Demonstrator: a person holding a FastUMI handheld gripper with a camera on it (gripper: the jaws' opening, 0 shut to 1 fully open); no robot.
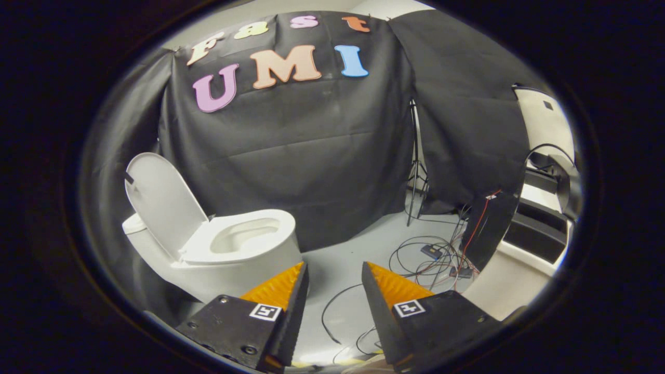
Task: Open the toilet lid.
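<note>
Gripper [335, 270]: fingers spread apart with bare floor [353, 254] between them, nothing held. Toilet [218, 259] stands ahead and to the left of the fingers, its bowl just beyond the left finger tip. Toilet lid [163, 200] is raised, upright and leaning back toward the black cloth wall [311, 156]; the seat ring [244, 236] lies flat on the bowl, opening exposed. No contact between fingers and toilet. Loose cables [431, 257] sprawl on the floor beyond the right finger, near a thin tripod stand [415, 166]. Further right, a white and black piece of equipment [540, 208], possibly a rack; distortion too strong to tell
</note>
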